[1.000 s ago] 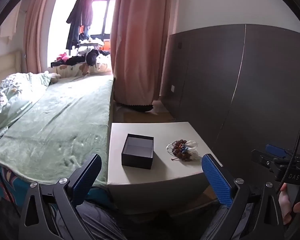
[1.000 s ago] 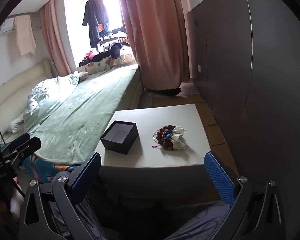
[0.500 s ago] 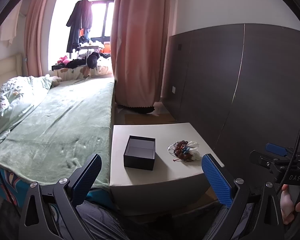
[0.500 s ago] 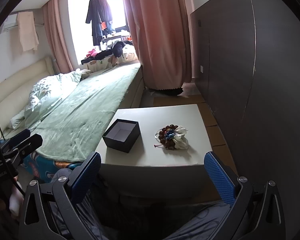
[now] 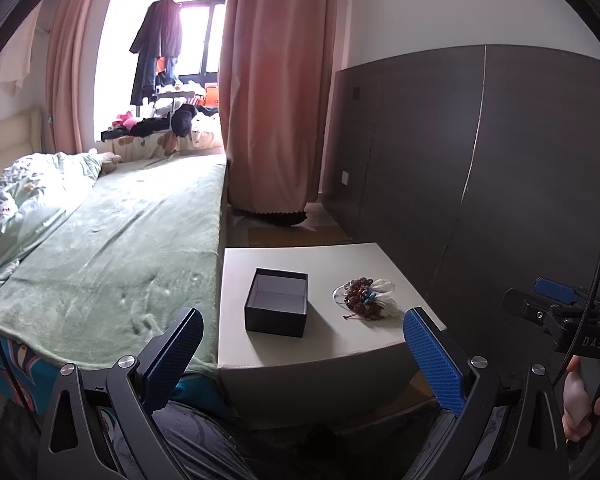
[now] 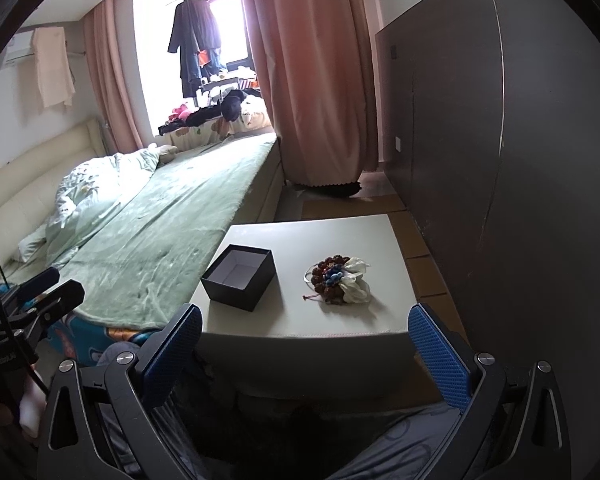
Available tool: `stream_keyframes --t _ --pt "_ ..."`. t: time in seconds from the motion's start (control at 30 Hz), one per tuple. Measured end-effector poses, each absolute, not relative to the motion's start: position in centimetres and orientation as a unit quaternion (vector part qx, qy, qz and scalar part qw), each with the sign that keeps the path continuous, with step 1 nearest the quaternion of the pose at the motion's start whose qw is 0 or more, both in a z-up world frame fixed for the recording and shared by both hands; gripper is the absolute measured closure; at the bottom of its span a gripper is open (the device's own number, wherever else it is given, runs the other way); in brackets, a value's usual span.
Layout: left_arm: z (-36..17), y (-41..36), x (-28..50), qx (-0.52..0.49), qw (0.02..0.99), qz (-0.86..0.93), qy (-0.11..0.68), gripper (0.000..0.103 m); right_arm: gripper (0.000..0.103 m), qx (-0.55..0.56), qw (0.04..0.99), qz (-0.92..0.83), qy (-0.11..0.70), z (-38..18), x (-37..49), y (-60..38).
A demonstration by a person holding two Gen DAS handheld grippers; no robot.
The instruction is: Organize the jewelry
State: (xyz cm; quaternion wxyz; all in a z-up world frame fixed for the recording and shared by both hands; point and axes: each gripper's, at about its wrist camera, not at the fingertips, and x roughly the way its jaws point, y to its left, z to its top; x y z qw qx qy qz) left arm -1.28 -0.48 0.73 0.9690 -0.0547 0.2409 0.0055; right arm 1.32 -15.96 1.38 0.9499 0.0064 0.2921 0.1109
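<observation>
A small open dark box (image 5: 277, 306) (image 6: 239, 276) with a pale inside sits on a low white table (image 5: 320, 344) (image 6: 360, 236). To its right lies a heap of jewelry (image 5: 366, 304) (image 6: 338, 280): brown and blue beads on a white cloth pouch. My left gripper (image 5: 300, 356) is open, held short of the table's near edge with nothing between its fingers. My right gripper (image 6: 304, 352) is open too, also in front of the table and empty. Each gripper shows at the edge of the other's view.
A bed with a green blanket (image 5: 112, 248) (image 6: 172, 220) runs along the table's left side. A dark panelled wall (image 5: 480, 184) (image 6: 520, 160) stands close on the right. A pink curtain (image 5: 276, 100) hangs beyond the table. A person's hand (image 5: 580, 404) holds the right gripper's handle.
Both views have drifted slightly; the table and its objects sit a little higher and closer in the frames. Both grippers stay open and empty.
</observation>
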Motion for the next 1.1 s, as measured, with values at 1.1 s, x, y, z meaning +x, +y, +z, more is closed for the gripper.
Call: stream_keyframes --t 1.1 --pt "0.17 -0.59 -1.11 -0.056 0.968 0.003 0.246 0.003 0.000 0.003 0.949 0.110 0.294 1.45 1.00 -15.97"
